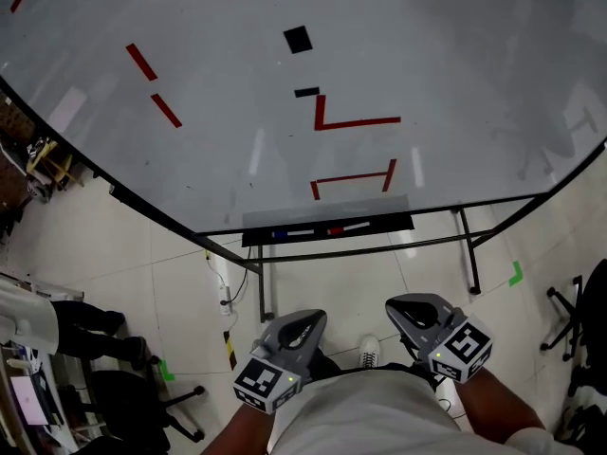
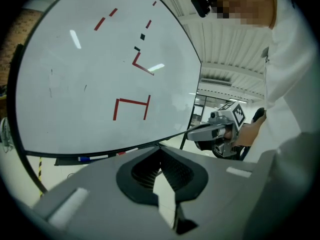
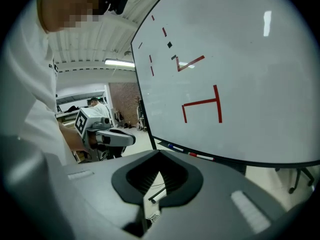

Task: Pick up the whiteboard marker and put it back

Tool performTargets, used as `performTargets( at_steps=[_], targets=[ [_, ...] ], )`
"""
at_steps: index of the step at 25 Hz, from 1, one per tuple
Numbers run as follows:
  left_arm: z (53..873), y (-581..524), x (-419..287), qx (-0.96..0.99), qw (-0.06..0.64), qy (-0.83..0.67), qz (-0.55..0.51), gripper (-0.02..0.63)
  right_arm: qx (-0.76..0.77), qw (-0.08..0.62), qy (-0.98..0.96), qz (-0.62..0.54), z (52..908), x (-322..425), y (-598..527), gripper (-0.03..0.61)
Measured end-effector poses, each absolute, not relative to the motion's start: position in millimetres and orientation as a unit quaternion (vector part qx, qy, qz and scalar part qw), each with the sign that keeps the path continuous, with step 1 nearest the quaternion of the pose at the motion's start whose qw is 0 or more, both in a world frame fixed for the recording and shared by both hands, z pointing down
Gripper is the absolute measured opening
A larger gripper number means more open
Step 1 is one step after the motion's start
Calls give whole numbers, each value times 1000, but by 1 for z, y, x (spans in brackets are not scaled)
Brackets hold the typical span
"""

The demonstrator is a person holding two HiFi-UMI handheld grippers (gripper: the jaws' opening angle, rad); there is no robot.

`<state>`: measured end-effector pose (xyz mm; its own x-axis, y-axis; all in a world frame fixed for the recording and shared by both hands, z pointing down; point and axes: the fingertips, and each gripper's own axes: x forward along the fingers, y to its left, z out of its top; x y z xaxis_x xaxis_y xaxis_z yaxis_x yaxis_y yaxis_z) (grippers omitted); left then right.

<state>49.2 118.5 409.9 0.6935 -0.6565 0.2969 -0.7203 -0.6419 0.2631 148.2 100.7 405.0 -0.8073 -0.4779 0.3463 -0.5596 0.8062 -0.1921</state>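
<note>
Two whiteboard markers lie in the black tray under the whiteboard: a blue-capped marker on the left and a red-capped marker on the right. The left gripper view shows the blue-capped marker and the red-capped marker. In the right gripper view the blue-capped marker and red-capped marker look small. My left gripper and right gripper are held close to my body, well short of the tray. Both are shut and hold nothing.
The whiteboard carries red tape lines and black squares. Its black stand legs reach the tiled floor. A power strip lies by the left leg. Office chairs stand at the lower left and at the right edge.
</note>
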Motion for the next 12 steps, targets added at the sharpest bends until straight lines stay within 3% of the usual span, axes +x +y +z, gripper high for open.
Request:
performTargets(
  at_steps=[12],
  targets=[
    [409, 147, 29, 893, 175, -399, 114, 17, 282, 130, -935, 168, 404, 145, 134, 2]
  ],
)
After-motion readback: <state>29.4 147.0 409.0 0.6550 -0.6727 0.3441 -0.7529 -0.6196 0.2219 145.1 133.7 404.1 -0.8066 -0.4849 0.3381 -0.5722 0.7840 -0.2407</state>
